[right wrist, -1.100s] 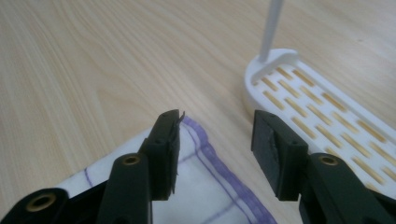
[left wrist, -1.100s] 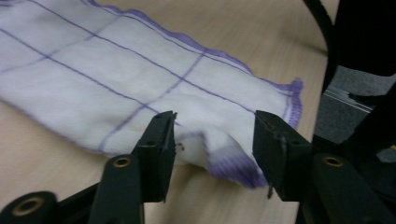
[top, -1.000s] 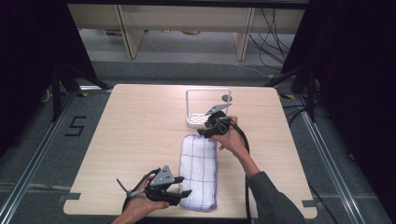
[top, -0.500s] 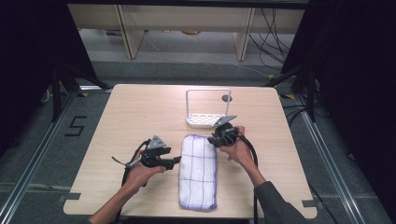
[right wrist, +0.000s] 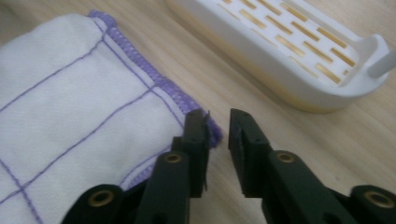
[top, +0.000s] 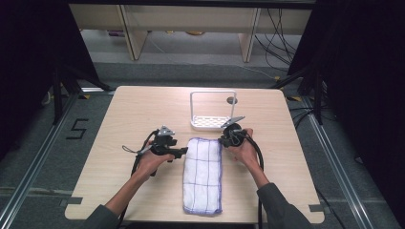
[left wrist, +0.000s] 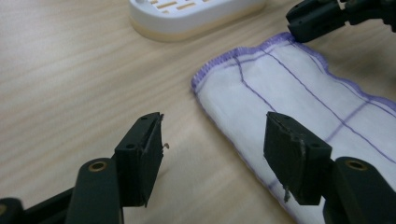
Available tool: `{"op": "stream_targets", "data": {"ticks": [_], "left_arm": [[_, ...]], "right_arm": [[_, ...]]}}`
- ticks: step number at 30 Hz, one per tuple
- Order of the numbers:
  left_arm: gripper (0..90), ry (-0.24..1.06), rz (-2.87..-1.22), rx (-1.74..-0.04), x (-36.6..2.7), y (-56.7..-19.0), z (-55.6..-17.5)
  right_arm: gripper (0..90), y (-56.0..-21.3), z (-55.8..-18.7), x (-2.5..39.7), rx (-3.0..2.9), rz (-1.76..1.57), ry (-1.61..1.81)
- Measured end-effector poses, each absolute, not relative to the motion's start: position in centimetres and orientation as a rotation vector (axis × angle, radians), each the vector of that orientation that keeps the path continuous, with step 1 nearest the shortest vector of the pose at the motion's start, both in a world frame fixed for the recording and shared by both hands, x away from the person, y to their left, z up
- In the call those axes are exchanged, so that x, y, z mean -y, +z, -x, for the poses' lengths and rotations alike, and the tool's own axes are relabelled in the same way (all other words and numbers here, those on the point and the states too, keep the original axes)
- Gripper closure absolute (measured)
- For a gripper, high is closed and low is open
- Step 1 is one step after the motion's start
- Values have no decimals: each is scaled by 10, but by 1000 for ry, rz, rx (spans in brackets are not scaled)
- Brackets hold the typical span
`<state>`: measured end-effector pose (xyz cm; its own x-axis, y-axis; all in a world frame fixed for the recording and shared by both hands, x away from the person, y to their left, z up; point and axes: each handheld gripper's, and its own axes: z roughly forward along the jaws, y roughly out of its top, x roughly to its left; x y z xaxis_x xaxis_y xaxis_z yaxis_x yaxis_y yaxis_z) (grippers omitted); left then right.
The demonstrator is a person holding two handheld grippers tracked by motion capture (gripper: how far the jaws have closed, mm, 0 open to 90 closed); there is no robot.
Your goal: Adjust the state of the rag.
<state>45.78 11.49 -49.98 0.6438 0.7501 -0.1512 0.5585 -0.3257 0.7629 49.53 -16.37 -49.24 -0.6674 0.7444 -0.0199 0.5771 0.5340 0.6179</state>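
The left gripper (top: 177, 151) has its jaws wide apart and empty, straddling the left edge of the folded cloth (top: 204, 174) near its far left corner. The right gripper (right wrist: 218, 133), jaws narrowly parted, sits at the cloth's far right corner. A white rack (top: 213, 110) stands just beyond on the tabletop (top: 124, 114).
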Motion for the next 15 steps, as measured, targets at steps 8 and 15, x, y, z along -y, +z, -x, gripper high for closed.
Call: {"op": "stream_targets", "data": {"ticks": [8,15], "left_arm": [[376,275,-2067,-1008,-98,-494,-481],[397,275,-2095,-1014,-92,-501,-489]], "right_arm": [[582,-483,-495,165,-2466,-1187,948],[513,-491,-499,161,-2485,-1202,929]]}}
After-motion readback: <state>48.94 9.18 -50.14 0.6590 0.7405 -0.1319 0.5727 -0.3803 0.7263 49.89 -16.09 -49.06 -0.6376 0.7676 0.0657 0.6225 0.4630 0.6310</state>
